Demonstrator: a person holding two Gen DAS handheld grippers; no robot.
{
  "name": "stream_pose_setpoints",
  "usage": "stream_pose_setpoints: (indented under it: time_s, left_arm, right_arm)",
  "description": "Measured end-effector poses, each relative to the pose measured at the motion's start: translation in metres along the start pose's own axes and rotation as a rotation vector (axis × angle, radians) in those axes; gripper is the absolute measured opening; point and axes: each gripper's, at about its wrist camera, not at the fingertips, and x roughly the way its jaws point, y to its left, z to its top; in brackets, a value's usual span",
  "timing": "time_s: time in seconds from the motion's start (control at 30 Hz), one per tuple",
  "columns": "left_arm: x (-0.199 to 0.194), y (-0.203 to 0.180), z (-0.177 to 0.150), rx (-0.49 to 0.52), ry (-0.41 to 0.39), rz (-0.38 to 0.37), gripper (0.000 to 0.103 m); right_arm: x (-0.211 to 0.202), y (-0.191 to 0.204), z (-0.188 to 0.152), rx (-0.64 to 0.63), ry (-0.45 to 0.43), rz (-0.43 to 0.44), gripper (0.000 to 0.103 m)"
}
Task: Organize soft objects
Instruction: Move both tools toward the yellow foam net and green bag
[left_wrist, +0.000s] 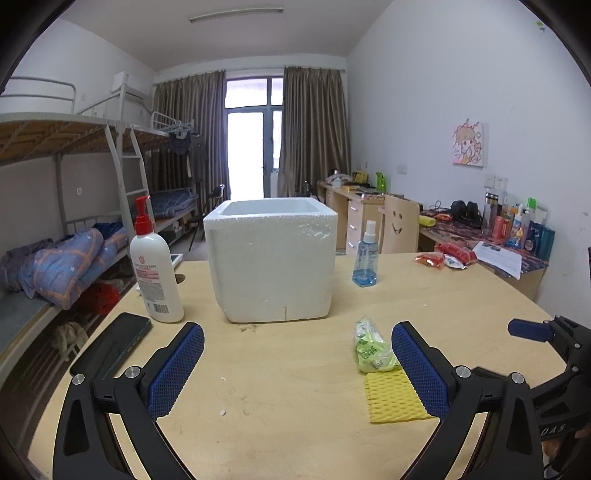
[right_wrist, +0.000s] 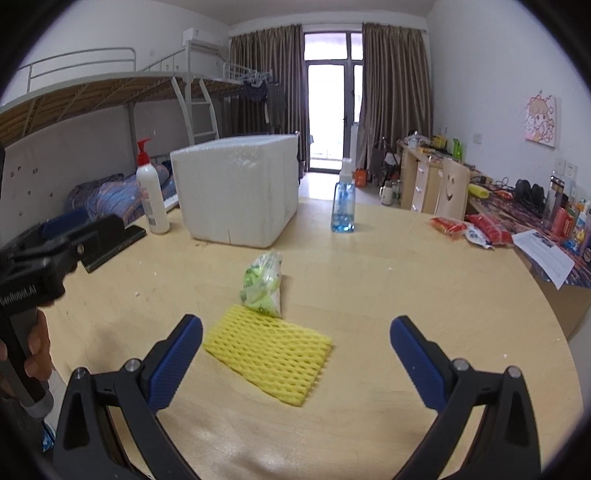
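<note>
A: Start with the tools. How do they stand?

B: The left gripper has its blue-padded fingers spread wide with nothing between them, held low over the wooden table. The right gripper is spread just as wide and also holds nothing. In the right wrist view a hand grips the handle of the left tool at the left edge.

A: And the soft things?

B: A yellow foam net sleeve lies flat on the table just ahead of the right gripper, nearer its left finger and not touching either pad. In the left wrist view it lies beside the left gripper's right finger, partly hidden behind it. A small green-and-white plastic packet lies just beyond the sleeve, its near end touching the sleeve's far edge or overlapping it; I cannot tell which.

A: Farther out?

B: A white styrofoam box, open at the top, stands upright near the middle of the table. To its left is a white pump bottle with a red pump, and nearer the left gripper a dark phone lies flat. To the right of the box stands a clear spray bottle holding blue liquid. Red snack packets lie at the far right edge of the table.
</note>
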Motion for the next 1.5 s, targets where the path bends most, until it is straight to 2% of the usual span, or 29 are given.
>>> stream_pose_setpoints:
  time_s: [0.6, 0.73, 0.93, 1.13, 1.5]
  left_arm:
    - [0.040, 0.003, 0.005, -0.002, 0.083, -0.015, 0.102]
    - [0.049, -0.001, 0.007, 0.009, 0.096, -0.022, 0.102]
    - [0.059, -0.005, 0.010, 0.008, 0.117, -0.037, 0.102]
    - [0.066, -0.007, 0.011, 0.006, 0.132, -0.038, 0.102]
    - [0.079, -0.010, 0.012, -0.004, 0.169, -0.056, 0.102]
  right_arm:
    - [0.041, -0.002, -0.008, -0.047, 0.189, 0.067, 0.102]
    - [0.050, -0.001, -0.010, -0.071, 0.233, 0.073, 0.091]
    - [0.057, -0.002, -0.010, -0.094, 0.257, 0.079, 0.088]
    - [0.067, 0.000, -0.016, -0.128, 0.303, 0.093, 0.075]
    - [0.073, -0.004, -0.015, -0.139, 0.337, 0.174, 0.074]
